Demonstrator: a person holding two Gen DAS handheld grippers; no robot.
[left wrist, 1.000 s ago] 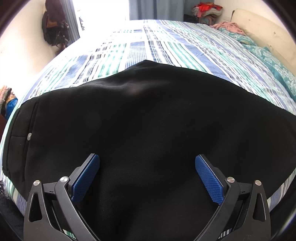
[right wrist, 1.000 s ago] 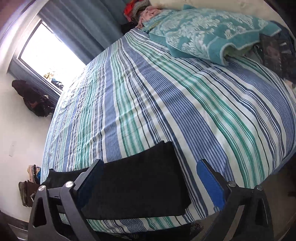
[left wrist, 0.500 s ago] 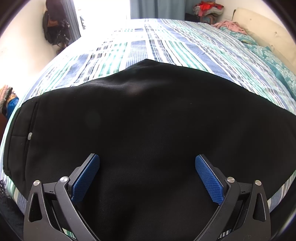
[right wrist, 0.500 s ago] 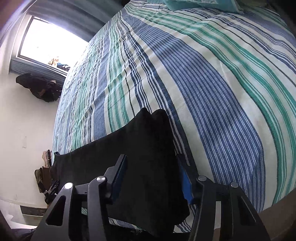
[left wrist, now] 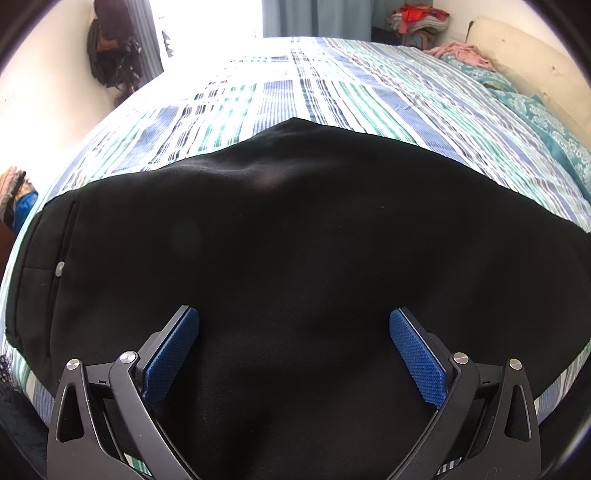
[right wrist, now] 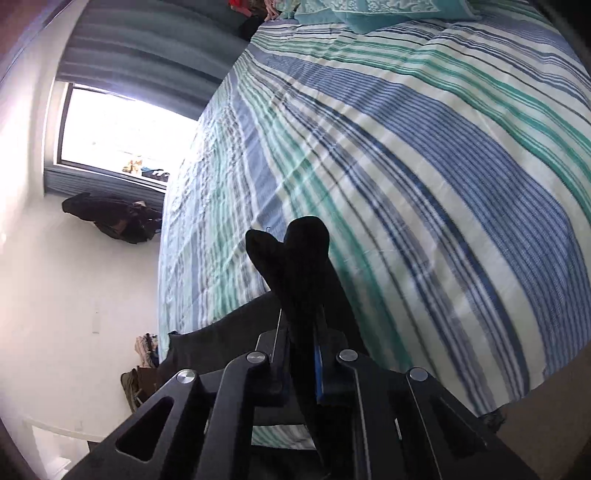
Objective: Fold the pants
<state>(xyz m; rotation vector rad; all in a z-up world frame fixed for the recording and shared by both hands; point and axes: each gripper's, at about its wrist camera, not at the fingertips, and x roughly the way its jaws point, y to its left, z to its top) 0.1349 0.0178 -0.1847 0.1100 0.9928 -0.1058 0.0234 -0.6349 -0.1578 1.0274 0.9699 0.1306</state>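
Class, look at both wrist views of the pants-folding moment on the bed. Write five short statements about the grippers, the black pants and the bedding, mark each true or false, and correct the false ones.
1. The right gripper is shut on the black fabric pants. True.
2. The left gripper is clamped on the pants. False: its blue pads stand wide apart, open above the cloth.
3. The pants lie on a blue, green and white striped bedspread. True.
4. In the left wrist view the pants are rolled into a tight ball. False: they lie spread wide and flat.
5. A teal patterned pillow sits at the far end of the bed. True.
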